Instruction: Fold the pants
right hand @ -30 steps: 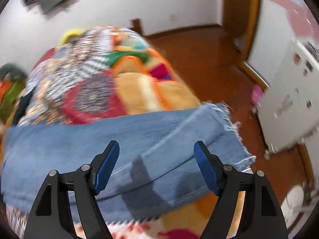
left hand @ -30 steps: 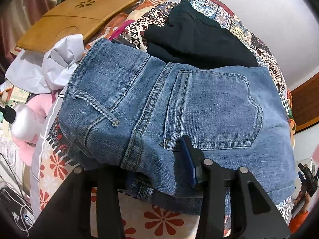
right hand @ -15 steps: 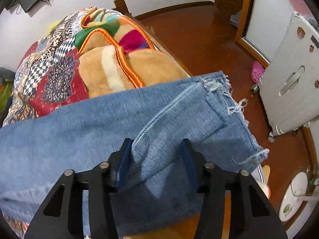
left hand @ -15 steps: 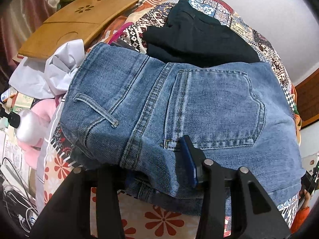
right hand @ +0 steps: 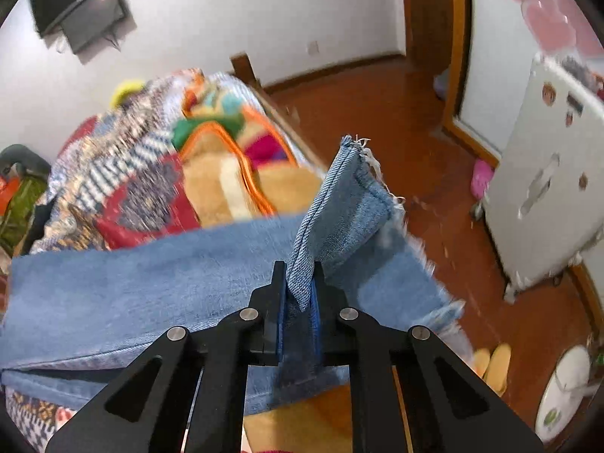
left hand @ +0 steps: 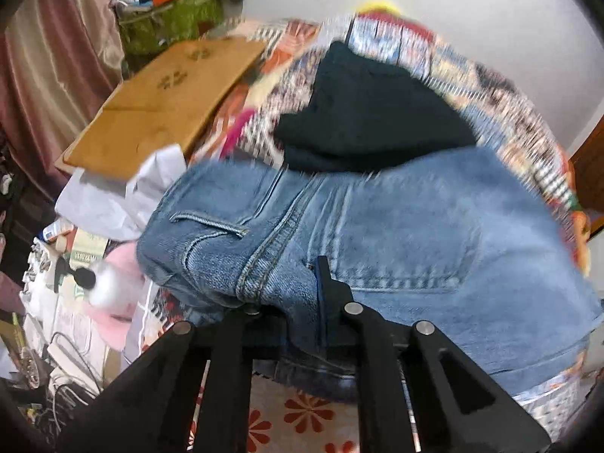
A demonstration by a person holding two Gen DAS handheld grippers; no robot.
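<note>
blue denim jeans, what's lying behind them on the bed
A folded black garment lies behind the blue denim jeans on the patterned bedspread; its near edge is covered by the jeans.

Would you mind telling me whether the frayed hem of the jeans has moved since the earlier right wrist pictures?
Yes. The frayed hem has risen off the patterned bedspread, pinched upright in the right hand-held gripper.

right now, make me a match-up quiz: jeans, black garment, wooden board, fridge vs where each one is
Things:
1. jeans
2. black garment
3. wooden board
4. white fridge

Places:
A. on the red-brown floor by the doorway
B. leaning at the bed's side by the curtain
C. pinched in both grippers
D. on the patterned quilt behind the waistband

Pairs: 1-C, 2-D, 3-B, 4-A
</note>
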